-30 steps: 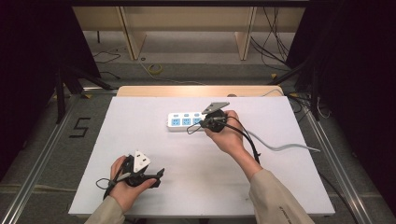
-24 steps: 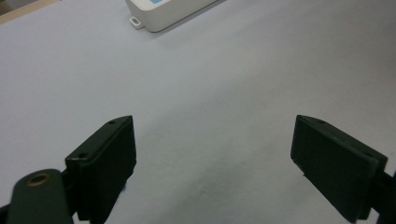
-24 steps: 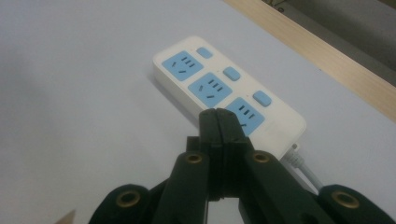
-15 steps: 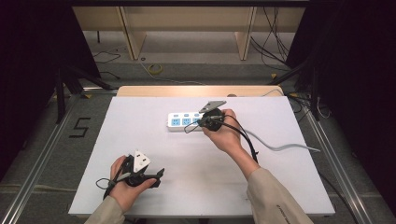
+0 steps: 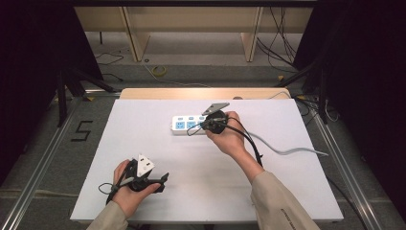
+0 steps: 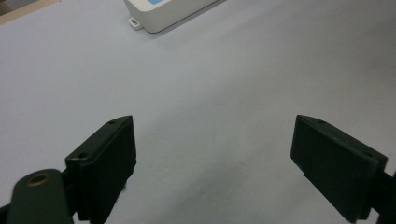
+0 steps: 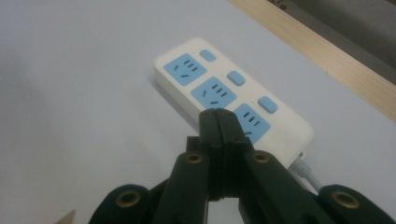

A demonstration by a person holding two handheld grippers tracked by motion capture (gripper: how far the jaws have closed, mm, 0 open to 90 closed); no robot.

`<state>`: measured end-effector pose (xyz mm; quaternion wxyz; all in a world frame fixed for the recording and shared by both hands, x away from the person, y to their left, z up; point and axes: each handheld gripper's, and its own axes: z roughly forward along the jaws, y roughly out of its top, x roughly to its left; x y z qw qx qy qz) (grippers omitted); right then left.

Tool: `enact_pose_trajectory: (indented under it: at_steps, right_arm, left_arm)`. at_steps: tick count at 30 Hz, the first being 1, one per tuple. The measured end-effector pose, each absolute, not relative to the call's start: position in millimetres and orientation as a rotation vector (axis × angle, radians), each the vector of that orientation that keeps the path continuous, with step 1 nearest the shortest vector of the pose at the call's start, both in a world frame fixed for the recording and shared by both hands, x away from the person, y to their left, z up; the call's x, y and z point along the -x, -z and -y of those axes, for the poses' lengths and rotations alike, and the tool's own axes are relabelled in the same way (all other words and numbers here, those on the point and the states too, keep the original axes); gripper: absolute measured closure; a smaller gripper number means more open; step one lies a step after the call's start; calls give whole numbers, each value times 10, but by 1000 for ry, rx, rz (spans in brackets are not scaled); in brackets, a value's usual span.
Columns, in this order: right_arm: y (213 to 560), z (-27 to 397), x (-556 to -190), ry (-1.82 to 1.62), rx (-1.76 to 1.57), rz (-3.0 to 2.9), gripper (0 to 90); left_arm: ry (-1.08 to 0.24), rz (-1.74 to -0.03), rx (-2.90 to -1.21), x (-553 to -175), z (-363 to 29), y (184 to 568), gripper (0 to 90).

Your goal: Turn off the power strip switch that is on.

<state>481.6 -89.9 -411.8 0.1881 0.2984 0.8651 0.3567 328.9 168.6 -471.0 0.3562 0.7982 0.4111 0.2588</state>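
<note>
Item: power strip [image 7: 233,95], 3 sockets; right gripper [image 7: 219,122] clamped empty, poised to press; left gripper [image 6: 212,154] agape at 7 o'clock.

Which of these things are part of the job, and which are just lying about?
In the job:
- white power strip with blue sockets
- right claw, shut, tips over the strip
- left claw, open above the table

Lying about:
- yellow cable on the floor

The closed right gripper [image 7: 219,116] covers part of the power strip's [image 7: 219,88] nearest socket; its cord leaves the frame.
</note>
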Motion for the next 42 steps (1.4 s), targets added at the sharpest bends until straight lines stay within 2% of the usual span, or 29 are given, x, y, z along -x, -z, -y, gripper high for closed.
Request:
enact_pose_trajectory:
  at_steps: [42]
  right_arm:
    - [4175, 652, -5071, -989, -869, -2452, 900]
  left_arm:
    - [-666, -1060, -2058, -3287, -1678, 4708, 140]
